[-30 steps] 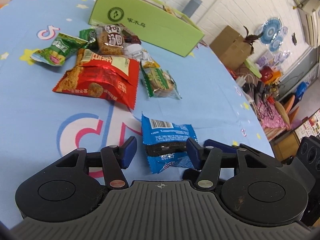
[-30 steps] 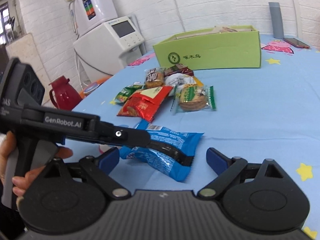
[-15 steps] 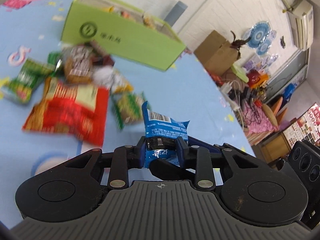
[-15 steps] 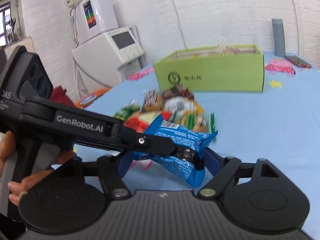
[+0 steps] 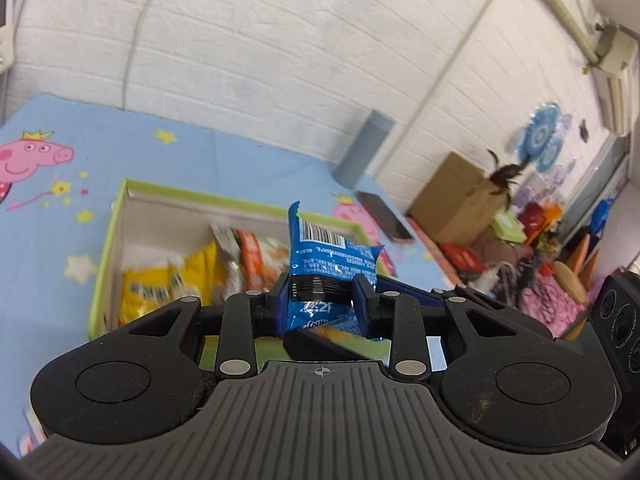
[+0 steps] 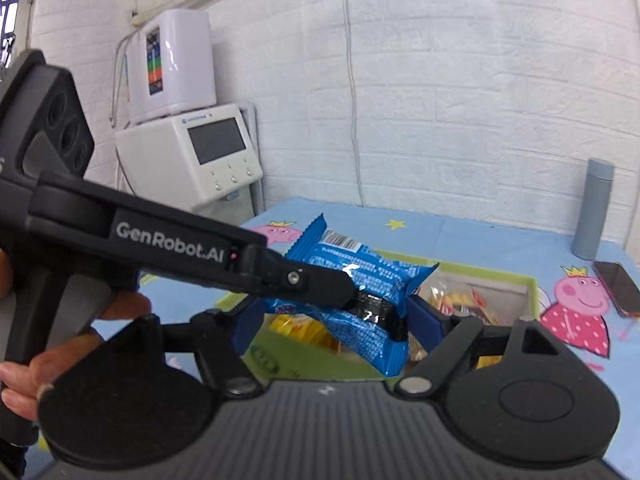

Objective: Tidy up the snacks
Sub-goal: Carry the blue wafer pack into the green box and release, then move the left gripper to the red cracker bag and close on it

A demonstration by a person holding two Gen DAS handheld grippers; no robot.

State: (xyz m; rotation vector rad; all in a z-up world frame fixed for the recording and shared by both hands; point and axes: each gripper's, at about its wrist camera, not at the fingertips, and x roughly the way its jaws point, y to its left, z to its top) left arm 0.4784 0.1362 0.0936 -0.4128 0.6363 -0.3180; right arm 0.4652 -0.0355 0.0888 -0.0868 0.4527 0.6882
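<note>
Hovering over the box (image 5: 120, 216), the blue packet (image 5: 328, 264) is pinched across its black band by the left gripper (image 5: 322, 300), jaws easing apart; it should be lowered among the snacks (image 5: 160, 288) before release. The right gripper (image 6: 332, 320) is opening, its pads flanking the packet; contact there cannot be made out; the box's near wall is hidden.

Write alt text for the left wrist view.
The left gripper, its jaws opening, pinches a blue snack pack above an open green box of snacks on a blue cartoon tablecloth.
</note>
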